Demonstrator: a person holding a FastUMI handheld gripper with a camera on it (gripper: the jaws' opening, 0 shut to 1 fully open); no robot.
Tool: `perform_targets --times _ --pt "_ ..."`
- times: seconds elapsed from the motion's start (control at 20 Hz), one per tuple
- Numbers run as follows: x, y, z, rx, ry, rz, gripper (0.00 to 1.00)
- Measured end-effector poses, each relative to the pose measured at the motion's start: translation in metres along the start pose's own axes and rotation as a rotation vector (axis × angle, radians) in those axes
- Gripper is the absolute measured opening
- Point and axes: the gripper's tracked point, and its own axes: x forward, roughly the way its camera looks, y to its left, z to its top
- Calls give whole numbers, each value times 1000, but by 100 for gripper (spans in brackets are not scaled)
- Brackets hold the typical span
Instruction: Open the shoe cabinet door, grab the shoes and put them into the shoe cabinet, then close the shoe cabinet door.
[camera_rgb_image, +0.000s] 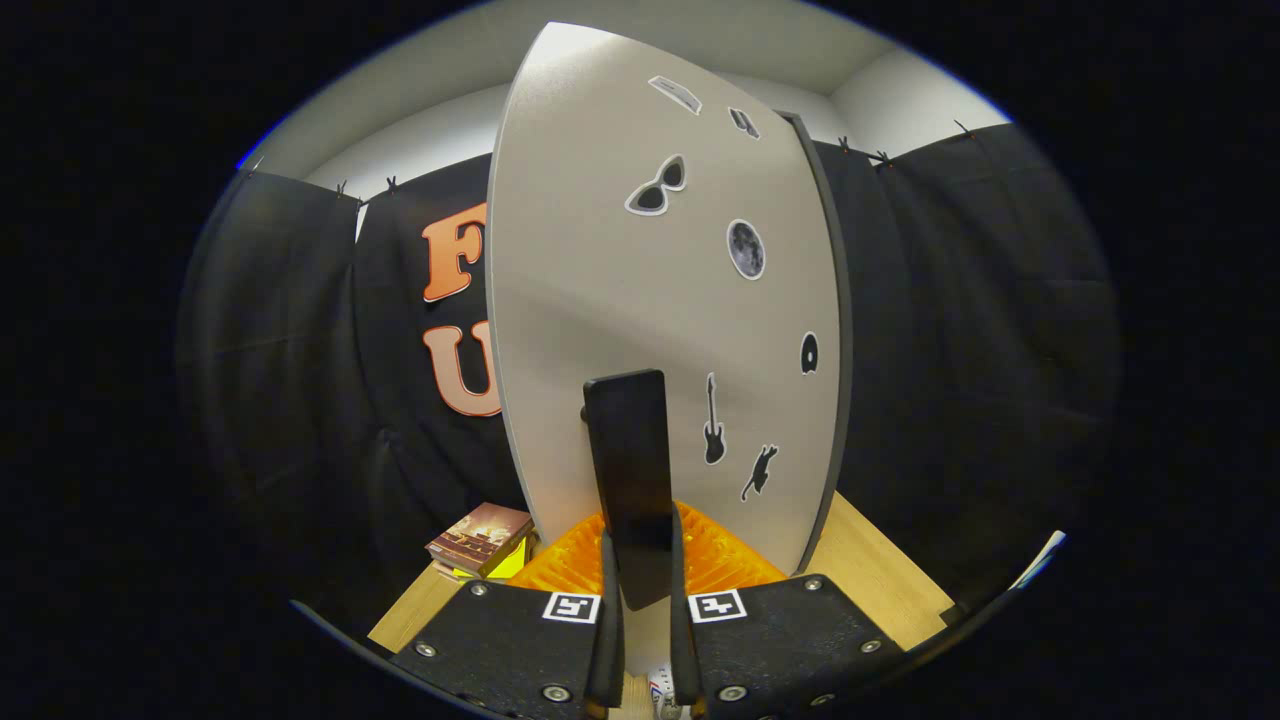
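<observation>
- The shoe cabinet door (640, 300), a pale panel dotted with dark stickers, stands upright right ahead of the tongs (645, 600) and looks swung partly out, its dark edge showing on one side.
- Its handle (630, 480), a dark vertical bar fixed to the panel, runs down between the two fingers, and both fingers look pressed against its sides, so the tongs appear clamped on the handle.
- Whether the door is being swung open or pushed shut cannot be read from this moment alone; no shoes are to be seen here.
- Just behind the door's lower edge lies a ribbed orange piece (720, 560), touching or nearly touching the panel.
- Beside that, on the wooden tabletop (880, 580), a small stack of books (480, 540) rests near the door's hinge-free side.
- Risk: the grip sits low on the bar, near its bottom end; a pull not following the door's arc could let the handle slide out of the fingers.
- Risk: a wide swing may sweep the panel into the books or drag on the orange piece.
</observation>
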Motion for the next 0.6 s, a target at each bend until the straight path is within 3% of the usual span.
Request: perform_targets --times 0.2,0.6 --pt "-22 -34 -2 -4 -16 -18 18" --pt "-74 -128 2 -36 -44 -169 12"
